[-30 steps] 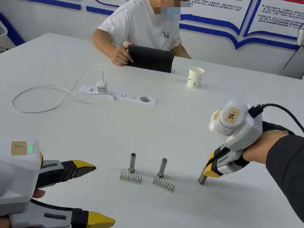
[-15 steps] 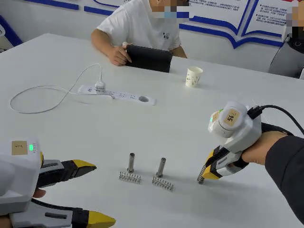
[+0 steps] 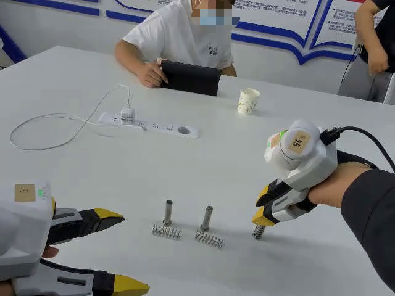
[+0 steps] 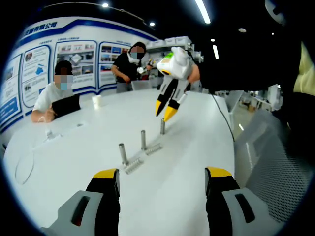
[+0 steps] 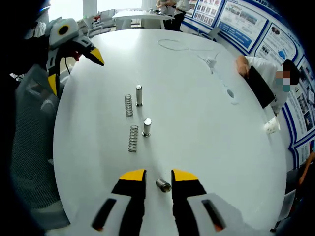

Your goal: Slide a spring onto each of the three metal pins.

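1. The third metal pin (image 3: 258, 231) is standing upright at the right end of the row on the white worktop (image 3: 247, 154). In the head view it is carrying a fitted spring (image 3: 258, 233) coiled around its shaft.
2. Two more pins are standing upright to its left, the middle pin (image 3: 207, 217) and the left pin (image 3: 168, 211), and both are bare. One loose spring (image 3: 208, 239) is lying flat just in front of the middle pin. A second loose spring (image 3: 166, 231) is lying flat just in front of the left pin.
3. You are holding the right hand-held gripper (image 3: 261, 208) just above the third metal pin, its jaws parted and gripping nothing. In the right gripper view, the pin's top is showing in the gap between the two yellow tips.
4. You are holding the left hand-held gripper (image 3: 123, 251) low at the near left, well apart from the pins. Its jaws are spread wide and empty, and they are pointing towards the row.
5. Farther back, a power strip (image 3: 162, 126) is lying on the worktop with a white cable (image 3: 55, 117) looping away to the left. A paper cup (image 3: 249, 100) is standing beyond it.
6. At the far edge, a seated person (image 3: 179, 31) is resting a hand beside a dark tablet (image 3: 191, 76). Another person (image 3: 376, 37) is standing at the far right.
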